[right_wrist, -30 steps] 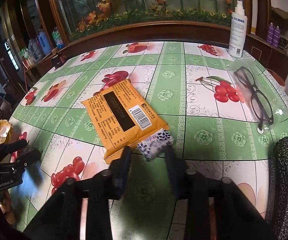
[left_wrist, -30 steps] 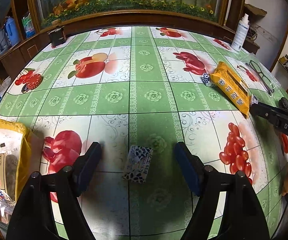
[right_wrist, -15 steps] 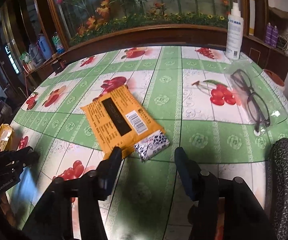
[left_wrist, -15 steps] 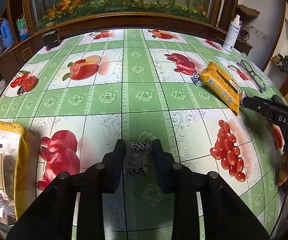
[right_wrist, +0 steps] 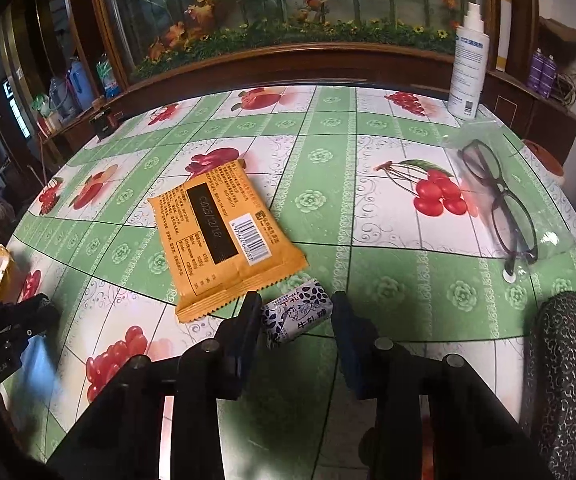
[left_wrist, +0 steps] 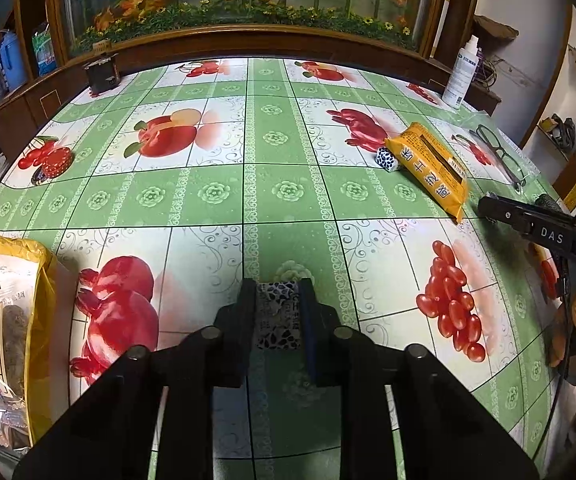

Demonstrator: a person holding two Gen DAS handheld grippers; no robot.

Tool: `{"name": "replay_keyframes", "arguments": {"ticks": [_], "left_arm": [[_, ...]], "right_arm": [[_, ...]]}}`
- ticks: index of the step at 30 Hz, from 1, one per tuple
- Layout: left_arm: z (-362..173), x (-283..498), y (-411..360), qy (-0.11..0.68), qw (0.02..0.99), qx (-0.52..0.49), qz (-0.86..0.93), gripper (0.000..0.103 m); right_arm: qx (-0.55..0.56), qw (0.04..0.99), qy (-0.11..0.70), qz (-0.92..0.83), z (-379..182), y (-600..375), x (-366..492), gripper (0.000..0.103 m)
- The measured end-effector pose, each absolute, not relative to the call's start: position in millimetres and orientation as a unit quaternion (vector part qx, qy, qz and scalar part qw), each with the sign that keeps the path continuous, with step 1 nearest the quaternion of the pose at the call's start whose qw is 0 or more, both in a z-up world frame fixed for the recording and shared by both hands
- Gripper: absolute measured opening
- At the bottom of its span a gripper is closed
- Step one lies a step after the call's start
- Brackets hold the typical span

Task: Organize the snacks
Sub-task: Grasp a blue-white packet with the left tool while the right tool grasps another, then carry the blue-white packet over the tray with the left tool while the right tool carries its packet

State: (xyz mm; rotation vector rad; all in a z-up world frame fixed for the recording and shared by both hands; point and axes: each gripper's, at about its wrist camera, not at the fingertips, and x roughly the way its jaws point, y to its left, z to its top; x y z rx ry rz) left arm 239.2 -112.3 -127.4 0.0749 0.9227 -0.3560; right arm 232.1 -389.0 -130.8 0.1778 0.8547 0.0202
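Clamped tight, the left gripper [left_wrist: 278, 308] pinches a small blue-and-white patterned wrapped candy [left_wrist: 278, 314] against the green fruit-print tablecloth [left_wrist: 208, 192], its long axis running away from the camera. Jaws of the right gripper [right_wrist: 294, 320] are closing around a second such candy [right_wrist: 296, 316], lying crosswise and tilted, touching one pad. One orange biscuit packet [right_wrist: 224, 236] lies just beside it.

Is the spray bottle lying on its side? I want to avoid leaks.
No, the spray bottle stands upright at the far edge of the table, nozzle on top.
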Motion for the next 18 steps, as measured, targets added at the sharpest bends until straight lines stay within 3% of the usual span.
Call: {"name": "replay_keyframes", "arguments": {"ticks": [18], "left_arm": [[-102.8, 175.1, -82.4, 0.417, 0.891, 0.015, -0.179, 0.017]], "right_arm": [[0.136, 0.920, 0.348, 0.118, -85.8, -333.3, 129.0, 0.037]]}}
